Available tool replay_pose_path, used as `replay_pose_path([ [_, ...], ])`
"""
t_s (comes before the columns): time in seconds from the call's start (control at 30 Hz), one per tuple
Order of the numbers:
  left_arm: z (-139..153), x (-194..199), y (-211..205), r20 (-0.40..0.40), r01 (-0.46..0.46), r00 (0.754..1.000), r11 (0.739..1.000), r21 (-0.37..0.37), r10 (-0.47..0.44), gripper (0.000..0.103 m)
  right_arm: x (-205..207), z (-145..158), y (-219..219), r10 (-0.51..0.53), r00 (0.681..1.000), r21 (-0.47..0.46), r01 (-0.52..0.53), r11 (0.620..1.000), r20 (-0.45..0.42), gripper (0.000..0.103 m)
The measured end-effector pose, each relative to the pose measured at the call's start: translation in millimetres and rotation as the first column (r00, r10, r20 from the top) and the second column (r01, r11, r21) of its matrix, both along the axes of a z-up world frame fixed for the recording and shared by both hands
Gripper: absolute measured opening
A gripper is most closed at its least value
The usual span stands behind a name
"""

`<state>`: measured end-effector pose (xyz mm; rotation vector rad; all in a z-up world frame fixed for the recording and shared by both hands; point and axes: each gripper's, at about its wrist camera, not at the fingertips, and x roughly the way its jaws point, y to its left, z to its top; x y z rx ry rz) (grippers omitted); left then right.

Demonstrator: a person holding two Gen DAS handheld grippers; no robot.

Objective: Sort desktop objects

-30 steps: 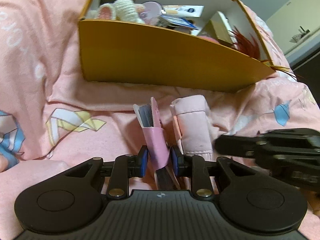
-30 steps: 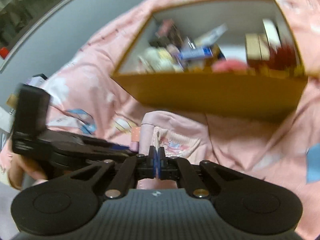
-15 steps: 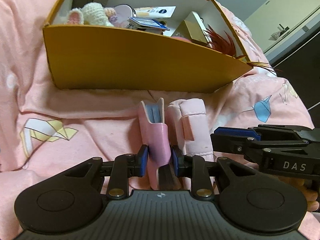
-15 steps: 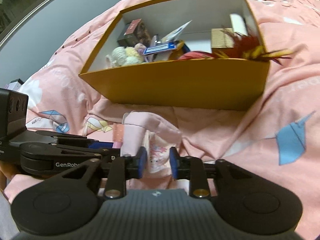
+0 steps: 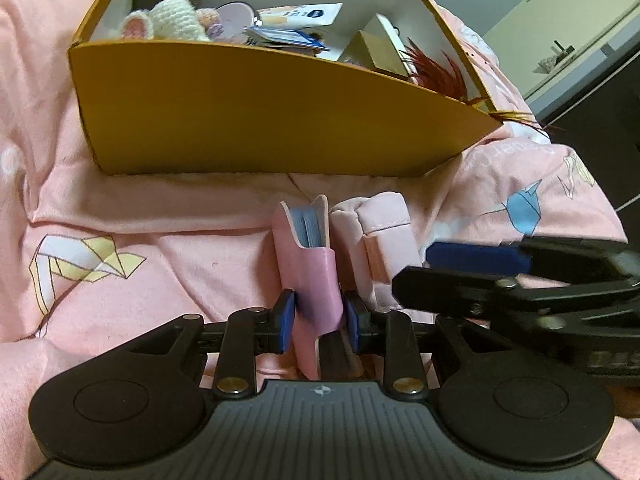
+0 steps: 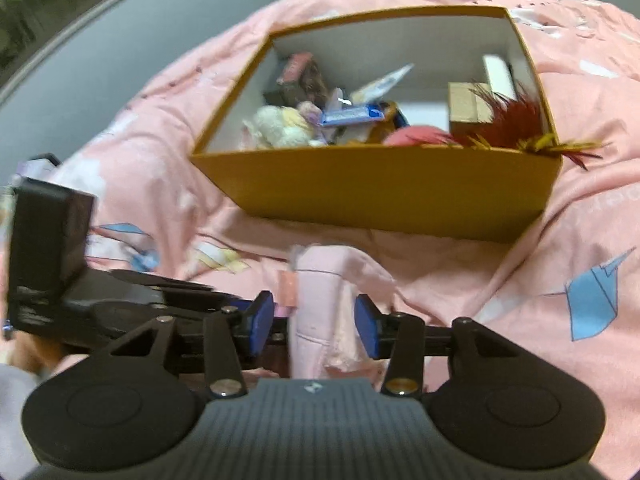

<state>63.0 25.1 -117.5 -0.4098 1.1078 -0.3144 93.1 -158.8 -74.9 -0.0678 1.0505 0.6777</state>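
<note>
Your left gripper (image 5: 319, 322) gripped a pink card holder (image 5: 310, 268) with blue cards showing at its far end. Just right of it lay a pale pink pouch (image 5: 382, 240), on the pink bedspread (image 5: 160, 256). Your right gripper (image 5: 472, 270) reached in from the right, beside the pouch. Farther off stood the yellow box (image 5: 260, 120), holding a crocheted toy (image 5: 168, 20) and red feathers (image 5: 436, 72).

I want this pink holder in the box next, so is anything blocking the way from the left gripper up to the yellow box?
Only the box's own front wall. The left gripper holds the pink holder low on the bedspread, so it must lift over that wall. The pale pink pouch and right gripper sit to the side, out of the path.
</note>
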Motion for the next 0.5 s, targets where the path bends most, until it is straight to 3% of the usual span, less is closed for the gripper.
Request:
replay_pose_path([
  [0.27, -14, 3, 1, -0.089, -0.023, 0.996, 0.998, 0.052, 0.028, 0.027, 7, -24, -1, -0.031, 0.992, 0.019, 0.034, 0.999, -0.121, 0.046],
  [0.37, -15, 2, 2, -0.086, -0.022, 0.996, 0.999, 0.033, 0.024, 0.026, 6, -26, -1, -0.025, 0.990, 0.032, 0.030, 0.999, -0.140, 0.046],
  [0.4, -13, 2, 1, -0.074, -0.013, 0.997, 1.000, 0.024, 0.014, 0.026, 5, -26, -2, -0.022, 0.990, 0.038, 0.027, 0.999, -0.136, 0.045],
  [0.43, -12, 1, -1, -0.061, -0.001, 0.998, 1.000, 0.016, 0.002, 0.026, 4, -24, -3, -0.014, 0.991, 0.048, 0.021, 0.999, -0.135, 0.033],
  [0.5, -8, 1, -5, -0.039, 0.020, 0.999, 1.000, 0.015, -0.019, 0.026, 4, -22, -7, -0.032, 0.991, 0.055, 0.040, 0.998, -0.132, 0.029],
])
